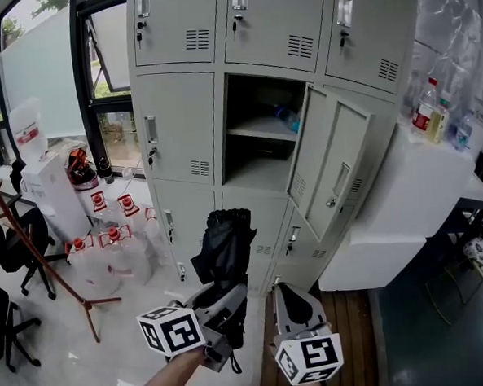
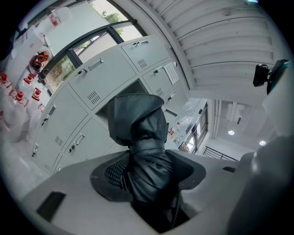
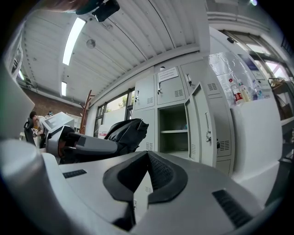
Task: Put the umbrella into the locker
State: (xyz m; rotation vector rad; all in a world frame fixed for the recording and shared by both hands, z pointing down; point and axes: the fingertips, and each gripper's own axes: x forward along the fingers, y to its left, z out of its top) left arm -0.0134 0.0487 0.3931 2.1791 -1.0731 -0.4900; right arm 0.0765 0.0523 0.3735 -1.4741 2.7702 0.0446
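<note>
Head view looks down on a grey locker bank (image 1: 178, 94) that fills the middle of the room. A white counter (image 1: 421, 193) stands against the bank's right side, and clear water jugs (image 1: 114, 245) with red caps sit on the floor at its left. One middle compartment (image 1: 258, 138) of the bank is open, its door (image 1: 330, 170) swung out to the right. A black folded umbrella (image 1: 224, 246) is in front of the bank, outside and lower than that compartment. The left gripper (image 1: 220, 304) is clamped on the umbrella's bundled cloth. The right gripper (image 3: 148, 156), beside it, has its jaws together with nothing between them.
</note>
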